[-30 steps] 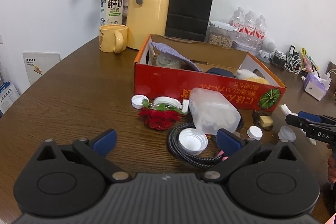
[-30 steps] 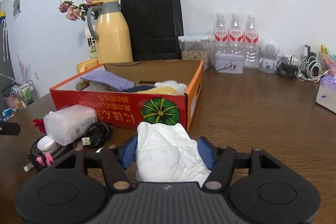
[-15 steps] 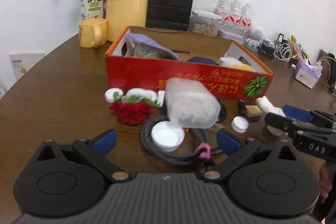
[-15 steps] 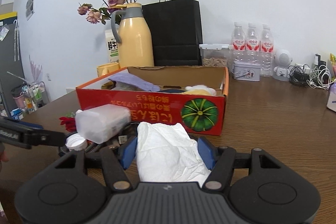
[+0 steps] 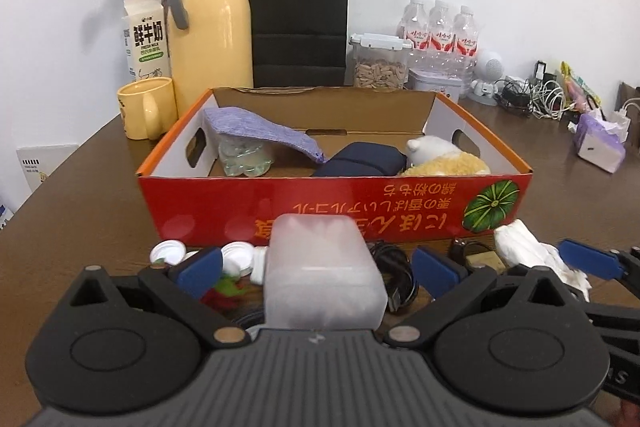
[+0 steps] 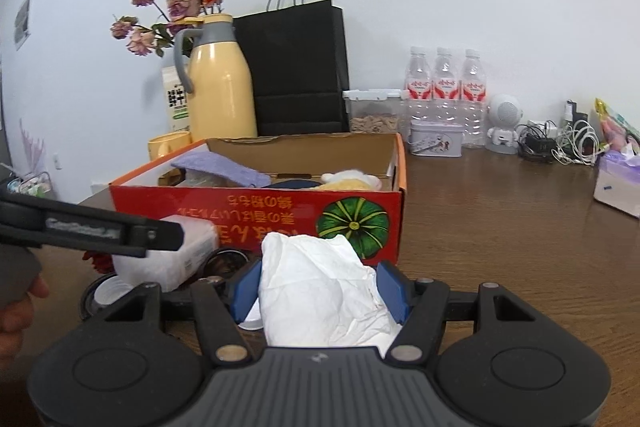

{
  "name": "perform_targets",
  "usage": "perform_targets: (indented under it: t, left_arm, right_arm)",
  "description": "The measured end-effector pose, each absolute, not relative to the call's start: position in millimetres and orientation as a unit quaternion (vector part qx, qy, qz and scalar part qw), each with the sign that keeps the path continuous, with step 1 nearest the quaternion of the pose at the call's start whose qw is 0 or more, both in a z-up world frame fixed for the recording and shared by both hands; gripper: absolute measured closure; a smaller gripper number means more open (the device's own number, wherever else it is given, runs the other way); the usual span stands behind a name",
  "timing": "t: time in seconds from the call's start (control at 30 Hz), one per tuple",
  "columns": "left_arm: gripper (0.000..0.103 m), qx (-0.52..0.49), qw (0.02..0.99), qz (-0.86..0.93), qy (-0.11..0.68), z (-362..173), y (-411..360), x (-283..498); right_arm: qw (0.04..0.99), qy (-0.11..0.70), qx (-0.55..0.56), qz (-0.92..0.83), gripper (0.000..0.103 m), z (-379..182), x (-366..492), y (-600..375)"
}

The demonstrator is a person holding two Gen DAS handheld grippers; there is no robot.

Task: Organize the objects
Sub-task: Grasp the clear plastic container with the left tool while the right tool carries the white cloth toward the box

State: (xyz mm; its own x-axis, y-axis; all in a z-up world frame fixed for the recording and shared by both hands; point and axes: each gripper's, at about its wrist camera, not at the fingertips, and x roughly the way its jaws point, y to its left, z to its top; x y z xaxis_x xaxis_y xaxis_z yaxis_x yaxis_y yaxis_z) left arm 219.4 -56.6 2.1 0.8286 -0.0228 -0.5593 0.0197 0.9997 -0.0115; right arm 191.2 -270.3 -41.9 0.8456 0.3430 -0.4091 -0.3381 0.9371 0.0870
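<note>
A translucent plastic box (image 5: 322, 275) lies on the table just before a red cardboard box (image 5: 340, 211). My left gripper (image 5: 318, 269) is open, with the plastic box between its blue pads and a gap on each side. My right gripper (image 6: 320, 289) is shut on a crumpled white paper (image 6: 320, 291), close to the red box's (image 6: 256, 203) front wall. In the left wrist view the paper (image 5: 524, 247) and the right gripper (image 5: 552, 263) show at the right. One left finger (image 6: 120, 231) crosses the right wrist view over the plastic box (image 6: 168, 259).
The red box holds a purple cloth (image 5: 260, 129), a navy pouch (image 5: 360, 159) and a plush toy (image 5: 444, 157). White caps (image 5: 168, 251), a red flower and a black cable (image 5: 394, 267) lie around the plastic box. A yellow thermos (image 5: 212, 39), mug, black bag and bottles stand behind.
My left gripper moved right and forward, so the plastic box now sits between its fingers. The right gripper kept its hold on the paper and barely shifted.
</note>
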Motion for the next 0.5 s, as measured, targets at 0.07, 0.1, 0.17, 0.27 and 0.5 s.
perform_targets:
  t: [0.07, 0.1, 0.17, 0.27, 0.5]
  left_arm:
    - [0.006, -0.006, 0.954, -0.006, 0.300, -3.0, -58.3, 226.7]
    - [0.012, -0.010, 0.953, -0.005, 0.304, -5.0, -58.5, 230.2]
    - [0.021, -0.017, 0.950, -0.002, 0.310, -9.3, -58.3, 235.4]
    - [0.034, -0.020, 0.950, 0.005, 0.311, -13.9, -57.5, 239.8]
    - [0.036, -0.024, 0.956, 0.012, 0.293, -18.1, -56.6, 234.2]
  right_arm:
    - [0.960, 0.218, 0.010, 0.175, 0.041, -42.8, 193.6, -271.6]
    - [0.960, 0.219, 0.011, 0.174, 0.041, -43.1, 194.5, -272.5]
    - [0.960, 0.221, 0.014, 0.173, 0.041, -43.8, 195.5, -273.1]
    - [0.959, 0.222, 0.016, 0.176, 0.041, -44.4, 197.0, -273.2]
    - [0.958, 0.222, 0.018, 0.179, 0.041, -44.8, 195.8, -272.0]
